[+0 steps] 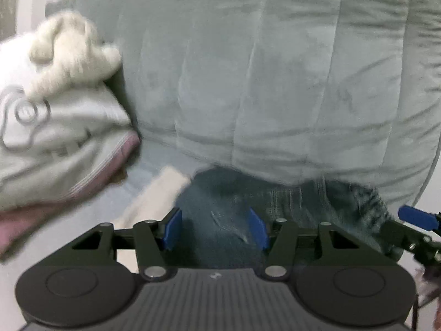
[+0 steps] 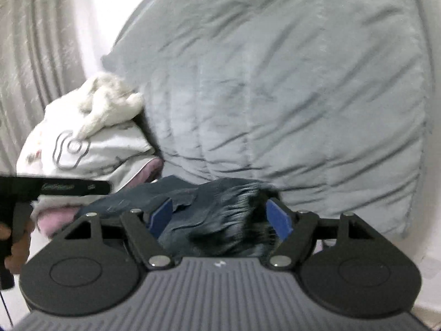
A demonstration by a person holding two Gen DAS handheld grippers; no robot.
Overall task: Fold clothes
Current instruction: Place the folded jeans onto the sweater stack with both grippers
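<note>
From my left wrist camera, the left gripper (image 1: 215,227) points down at a pair of dark blue denim jeans (image 1: 220,209) lying on the bed. Its jaws stand released, the blue pads apart with denim showing between them but nothing pinched. Behind the jeans rises a big grey quilted duvet (image 1: 261,69), bunched up and filling most of the view. To the left sits a white pillow with a grey looped print and pink edging (image 1: 55,138), and a fluffy cream knitted garment (image 1: 69,52) is heaped on top of it. At the far right edge I see the blue pad of the right gripper (image 1: 416,218), near the frayed hem of the jeans.

From my right wrist camera, the right gripper (image 2: 220,218) has its jaws spread wide. The jeans (image 2: 193,209) lie crumpled between the pads, frayed hem towards the right one, but the image is blurred and I see no pad pressing on the cloth. The duvet (image 2: 275,82) looms behind, the pillow (image 2: 82,149) and cream garment (image 2: 107,99) sit left, and grey pleated curtains (image 2: 33,55) hang beyond. The left gripper's black body enters at the left edge, with fingers (image 2: 16,245) of a person wrapped round its handle.
</note>
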